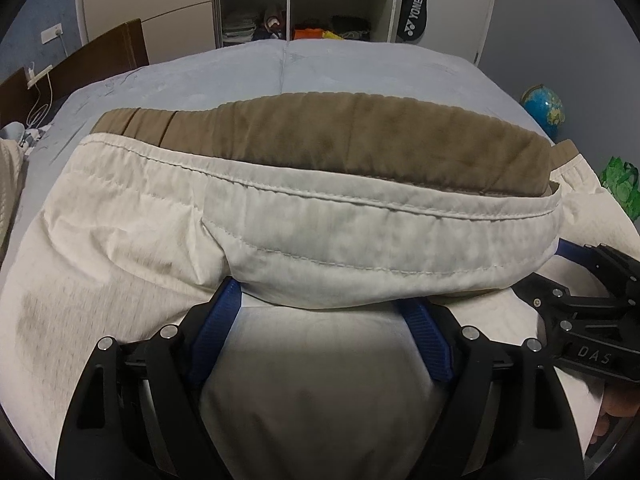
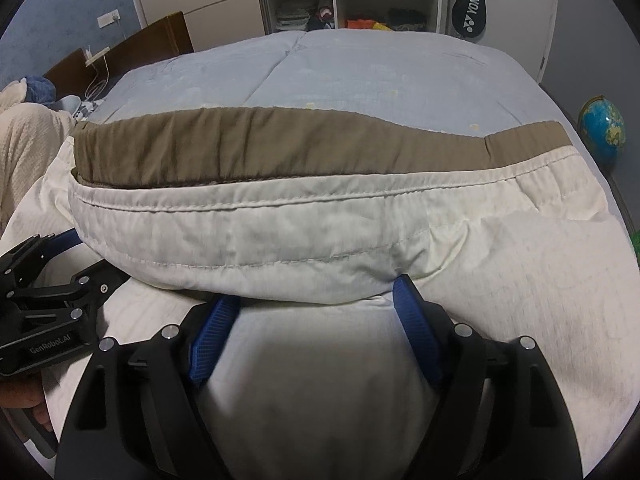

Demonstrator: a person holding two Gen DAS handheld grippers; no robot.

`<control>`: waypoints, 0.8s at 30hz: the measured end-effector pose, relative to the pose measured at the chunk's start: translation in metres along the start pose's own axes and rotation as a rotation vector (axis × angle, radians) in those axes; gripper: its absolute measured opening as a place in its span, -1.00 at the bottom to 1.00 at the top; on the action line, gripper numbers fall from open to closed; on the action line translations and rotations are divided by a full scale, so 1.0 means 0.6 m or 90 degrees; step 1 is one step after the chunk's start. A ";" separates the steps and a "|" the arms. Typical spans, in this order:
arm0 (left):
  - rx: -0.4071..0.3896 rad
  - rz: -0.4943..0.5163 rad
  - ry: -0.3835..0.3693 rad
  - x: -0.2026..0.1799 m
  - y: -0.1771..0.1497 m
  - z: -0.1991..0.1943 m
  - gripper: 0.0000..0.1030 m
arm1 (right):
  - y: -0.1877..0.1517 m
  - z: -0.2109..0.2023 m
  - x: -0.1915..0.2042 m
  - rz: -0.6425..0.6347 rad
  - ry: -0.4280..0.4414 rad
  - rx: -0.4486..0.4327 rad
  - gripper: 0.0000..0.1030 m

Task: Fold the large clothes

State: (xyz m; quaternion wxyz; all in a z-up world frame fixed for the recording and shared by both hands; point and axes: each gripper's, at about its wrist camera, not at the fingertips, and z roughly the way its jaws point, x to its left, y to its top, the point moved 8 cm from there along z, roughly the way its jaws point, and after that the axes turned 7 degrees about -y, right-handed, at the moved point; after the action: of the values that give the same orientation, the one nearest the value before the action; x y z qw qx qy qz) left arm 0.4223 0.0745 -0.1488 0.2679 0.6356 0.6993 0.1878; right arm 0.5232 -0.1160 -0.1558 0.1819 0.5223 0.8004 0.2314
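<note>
The white garment (image 1: 132,240), cream-white cloth with a tan waistband (image 1: 360,132), probably a pair of trousers though too little shows to be sure, lies spread on the pale blue bed (image 1: 320,72), and a hemmed part of it has been brought over so that its stitched edge lies just short of the waistband. That folded-over part sits right at the tips of both tools. One fold looks to be laid down or nearly so; the rest of the folding, judging by how much cloth spreads to either side of the fingers, is not yet done.

The left gripper (image 1: 320,300) has its blue fingers (image 1: 218,328) spread wide, the tips tucked under the rolled lower edge of the fold; the pads do not press the cloth, so it reads as released. The right gripper (image 2: 318,300) stands the same way, wide apart, tips at the fold's edge, nothing clamped.

The left wrist view shows the right gripper off beyond its right finger and a green bag (image 1: 622,184) by the bed's far side. The right wrist view shows the left gripper beyond its left finger, a knitted cream blanket (image 2: 28,152), and more of the waistband's right end lying flat. A globe (image 2: 602,128) appears in both
</note>
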 end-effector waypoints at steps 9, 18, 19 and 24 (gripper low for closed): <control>-0.065 -0.021 -0.082 -0.002 0.070 -0.082 0.25 | 0.030 -0.085 -0.010 0.012 0.061 -0.083 0.43; -0.027 -0.004 -0.009 -0.004 0.147 -0.044 0.29 | 0.110 -0.052 -0.026 0.056 0.030 -0.023 0.43; -0.005 -0.010 0.001 0.007 0.148 -0.028 0.29 | 0.111 -0.030 -0.031 0.057 0.022 0.008 0.43; 0.055 -0.007 0.018 0.033 0.150 0.023 0.43 | 0.120 0.011 -0.043 0.055 0.019 0.059 0.48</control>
State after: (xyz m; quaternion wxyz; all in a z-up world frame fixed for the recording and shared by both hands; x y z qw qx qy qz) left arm 0.5009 0.1039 -0.1080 0.2311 0.6403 0.7138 0.1647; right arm 0.5909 -0.1134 -0.1195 0.1355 0.5610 0.7893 0.2098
